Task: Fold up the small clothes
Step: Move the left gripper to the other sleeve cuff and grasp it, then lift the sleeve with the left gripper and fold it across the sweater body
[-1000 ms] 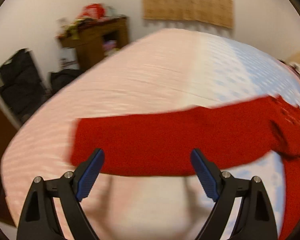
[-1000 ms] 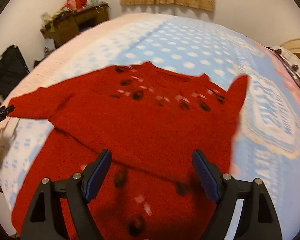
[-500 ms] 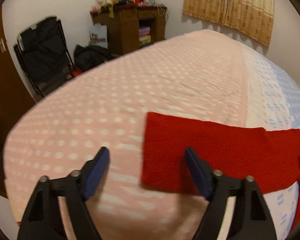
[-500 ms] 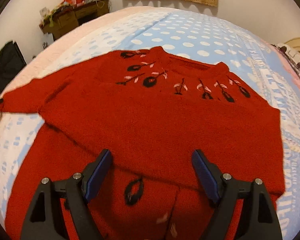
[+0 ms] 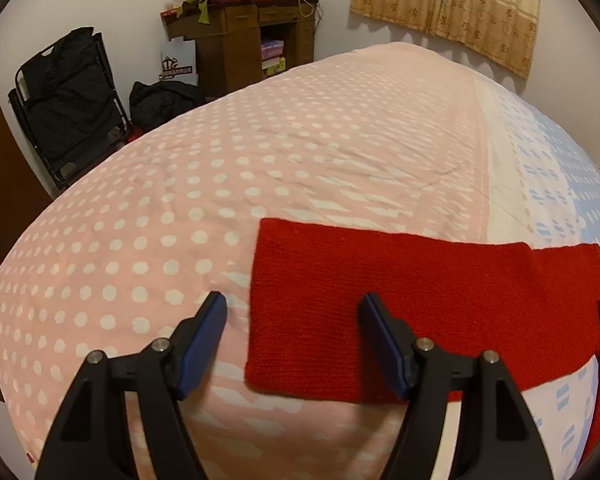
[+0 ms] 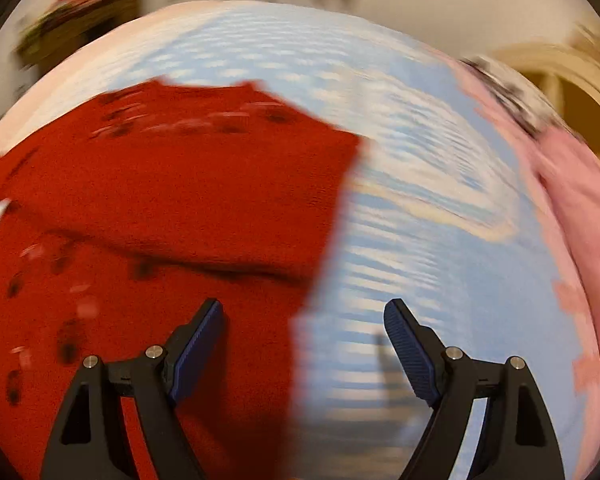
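A small red knitted sweater with dark flower marks lies on the bed. In the left wrist view its left sleeve (image 5: 400, 296) stretches flat over the pink dotted cover, cuff end to the left. My left gripper (image 5: 292, 340) is open and empty, just above the cuff, straddling its left edge. In the blurred right wrist view the sweater body (image 6: 160, 216) lies with one sleeve folded across it. My right gripper (image 6: 304, 344) is open and empty, over the sweater's right edge.
The bed cover is pink with white dots (image 5: 180, 200) on the left and light blue (image 6: 400, 160) on the right. A pink cloth (image 6: 572, 208) lies at the bed's right side. A wooden desk (image 5: 240, 36) and black folding chair (image 5: 64, 100) stand by the far wall.
My left gripper has come closer to the sleeve cuff. My right gripper has swung right, from over the sweater's middle to its right edge; its view is now blurred.
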Tool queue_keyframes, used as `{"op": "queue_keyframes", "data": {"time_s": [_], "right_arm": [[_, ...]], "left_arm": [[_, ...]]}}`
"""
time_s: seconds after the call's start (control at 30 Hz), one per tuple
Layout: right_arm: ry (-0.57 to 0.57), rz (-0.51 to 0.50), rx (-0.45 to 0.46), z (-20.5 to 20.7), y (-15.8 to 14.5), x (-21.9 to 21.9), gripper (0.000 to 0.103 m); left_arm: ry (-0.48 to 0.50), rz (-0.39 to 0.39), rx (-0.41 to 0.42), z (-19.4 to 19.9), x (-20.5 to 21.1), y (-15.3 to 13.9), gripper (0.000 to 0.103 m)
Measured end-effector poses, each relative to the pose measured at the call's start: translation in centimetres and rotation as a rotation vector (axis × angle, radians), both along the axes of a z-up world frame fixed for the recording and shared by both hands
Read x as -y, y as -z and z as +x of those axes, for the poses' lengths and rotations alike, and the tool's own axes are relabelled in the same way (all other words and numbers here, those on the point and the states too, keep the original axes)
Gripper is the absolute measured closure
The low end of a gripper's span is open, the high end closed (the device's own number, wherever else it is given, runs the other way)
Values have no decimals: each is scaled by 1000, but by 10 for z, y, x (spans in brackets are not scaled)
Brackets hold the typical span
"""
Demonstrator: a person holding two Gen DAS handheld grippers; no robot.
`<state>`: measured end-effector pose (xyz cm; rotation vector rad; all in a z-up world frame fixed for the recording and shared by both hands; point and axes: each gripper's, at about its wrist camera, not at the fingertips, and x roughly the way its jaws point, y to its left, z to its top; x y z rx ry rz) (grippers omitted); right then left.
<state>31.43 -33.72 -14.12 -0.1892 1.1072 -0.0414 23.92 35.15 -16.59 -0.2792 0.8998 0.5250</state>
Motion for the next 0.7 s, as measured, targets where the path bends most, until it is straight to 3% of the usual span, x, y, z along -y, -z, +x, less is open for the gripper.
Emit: {"op": "queue_keyframes", "data": {"time_s": [0.1, 0.17, 0.3, 0.37, 0.43, 0.57, 0.7], "right_arm": [[94, 85, 26, -6, -10, 31, 20], [91, 137, 44, -12, -17, 31, 20], [-29, 139, 70, -22, -24, -11, 20], [-101, 143, 68, -26, -25, -35, 20], [-164, 145, 64, -30, -24, -56, 20], [-260, 127, 66, -39, -23, -88, 20], [-310, 105, 69, -45, -20, -104, 20]], "left_arm": [[15, 3, -2, 1, 3, 0, 32], [28, -5, -1, 1, 4, -1, 41], [51, -41, 6, -1, 4, -5, 55], [52, -63, 9, -3, 0, -5, 69], [44, -86, 16, -5, -4, -6, 76], [44, -143, 51, -10, -8, -12, 85], [57, -167, 116, -13, -5, -24, 86]]}}
